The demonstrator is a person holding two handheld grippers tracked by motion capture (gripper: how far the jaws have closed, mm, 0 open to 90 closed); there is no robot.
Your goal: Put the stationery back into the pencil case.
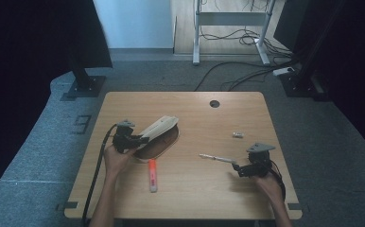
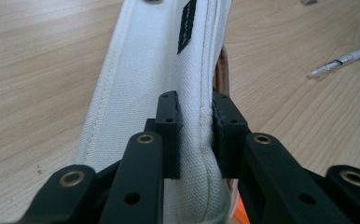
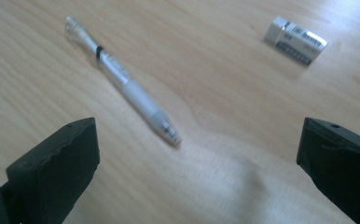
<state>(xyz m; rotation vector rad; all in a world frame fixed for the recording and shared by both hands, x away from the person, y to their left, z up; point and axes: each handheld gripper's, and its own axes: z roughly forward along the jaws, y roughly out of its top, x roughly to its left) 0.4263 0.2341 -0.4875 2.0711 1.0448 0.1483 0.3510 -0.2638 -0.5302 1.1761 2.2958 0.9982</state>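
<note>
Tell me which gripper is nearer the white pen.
Right. The right gripper sits just short of the white pen, jaws open toward it; the left gripper is across the table, clamped on the pencil case.

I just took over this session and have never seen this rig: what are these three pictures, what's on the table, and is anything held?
A person holds a two-jaw tool in each hand. The high view looks down on the table; each of the other two rides on one tool. The left gripper is shut on the edge of a white fabric pouch. The right gripper, jaws open, holds nothing and faces a clear pen. An eraser and an orange marker lie loose.
</note>
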